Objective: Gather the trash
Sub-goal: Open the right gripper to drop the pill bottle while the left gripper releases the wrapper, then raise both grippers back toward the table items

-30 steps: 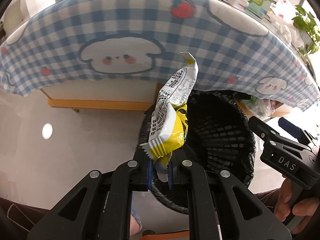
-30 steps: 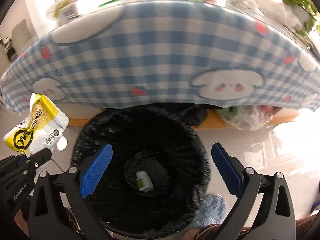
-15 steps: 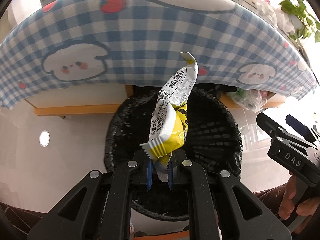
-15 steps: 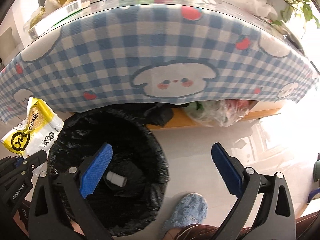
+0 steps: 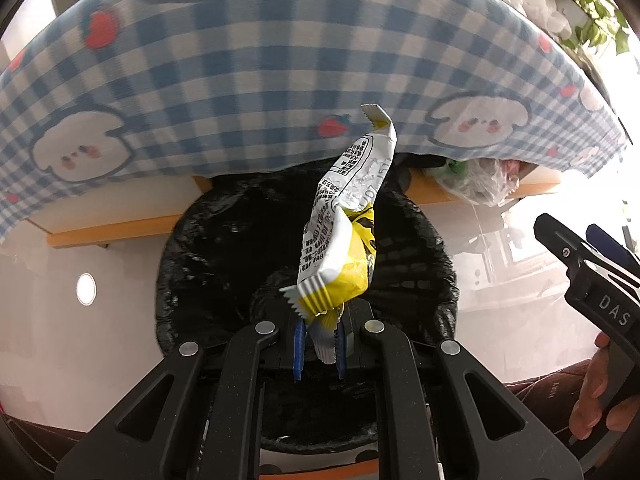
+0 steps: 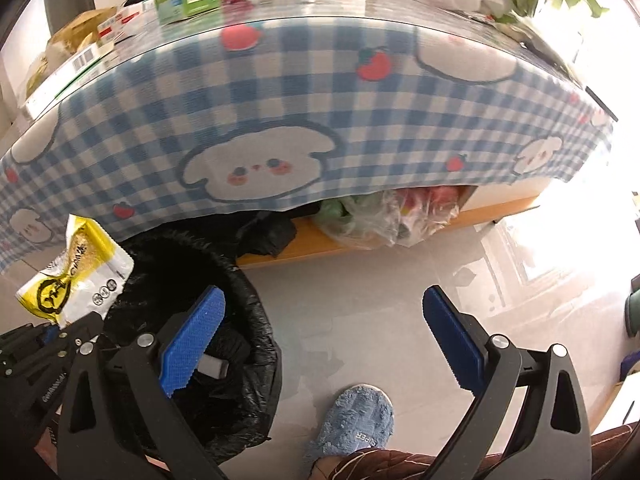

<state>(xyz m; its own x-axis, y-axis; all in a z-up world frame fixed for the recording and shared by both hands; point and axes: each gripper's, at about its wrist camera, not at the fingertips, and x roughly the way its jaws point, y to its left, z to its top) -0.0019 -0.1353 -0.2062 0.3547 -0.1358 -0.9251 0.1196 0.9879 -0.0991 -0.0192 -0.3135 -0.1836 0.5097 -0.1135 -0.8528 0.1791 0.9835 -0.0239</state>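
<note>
Pinching the crimped lower seam of a crinkled foil snack wrapper (image 5: 340,240), the left claw (image 5: 319,344) is seen nearly closed, its blue ribbed pads (image 5: 298,344) pressed on the seam. The wrapper — yellow on one face, white with black print on the other — is held upright above the mouth of a round bin (image 5: 416,256) lined with a glossy, wrinkled black bag. The right claw (image 6: 320,332) is held wide, with nothing between its blue textured pads (image 6: 192,336); it is positioned above pale, smooth floor (image 6: 360,300) beside the bin. A small pale cylindrical item (image 6: 212,366) is visible inside the liner. A checked blue-and-white cloth (image 6: 280,92) is draped over the tabletop edge behind — soft, printed with cartoon faces.
</note>
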